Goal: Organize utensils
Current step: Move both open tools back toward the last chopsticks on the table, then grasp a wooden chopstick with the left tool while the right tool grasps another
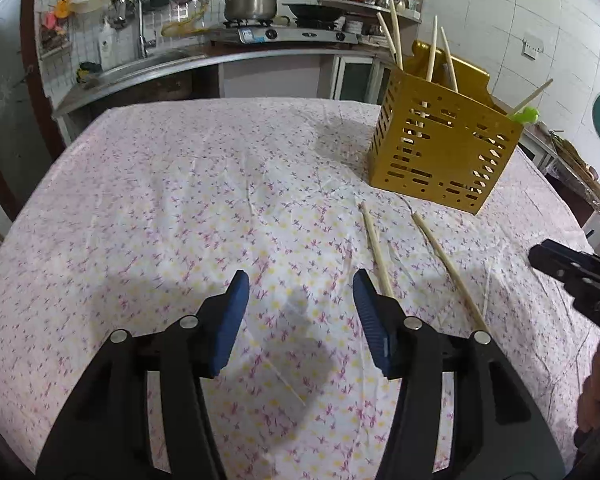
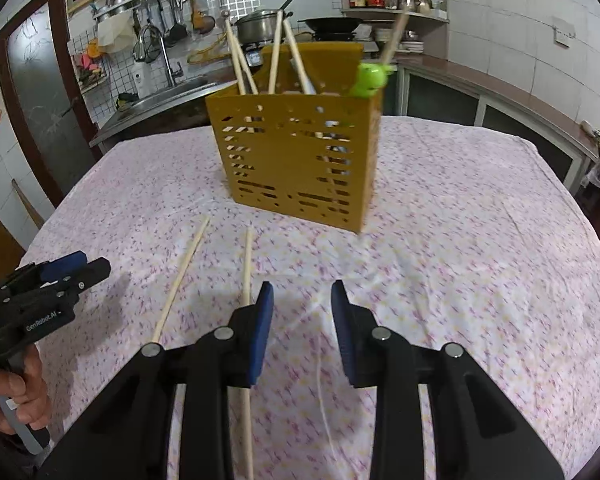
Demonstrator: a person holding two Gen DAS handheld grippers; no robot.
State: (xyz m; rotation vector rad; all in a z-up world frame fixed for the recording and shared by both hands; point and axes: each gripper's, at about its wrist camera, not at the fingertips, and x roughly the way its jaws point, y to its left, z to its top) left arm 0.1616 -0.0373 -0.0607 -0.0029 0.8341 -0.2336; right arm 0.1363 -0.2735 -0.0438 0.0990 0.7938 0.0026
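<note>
On the worktop, under its flowered cloth, two chopsticks lie loose in front of the yellow caddy, and that's what we're watching now. Both run lengthwise, roughly from the person toward the caddy, side by side but apart. The right hand-held gripper hangs low over the cloth, jaws about half spread and nothing between them; the nearer chopstick passes just outside and under its left finger, so it's beside the gap, not in it. The far chopstick sits further left, between the two tools. The left hand-held gripper is wide open and empty too, and from its side one stick slips past the outside of its right finger, the other beyond that. I'd say the right one is closer to a pick: a small shift left would put the nearer stick between the pads, though it would then be gripping along the stick's length, so a turn of the wrist looks wise. The caddy already holds several chopsticks standing upright, plus something green at one corner. Thin round sticks on soft cloth could roll away.
</note>
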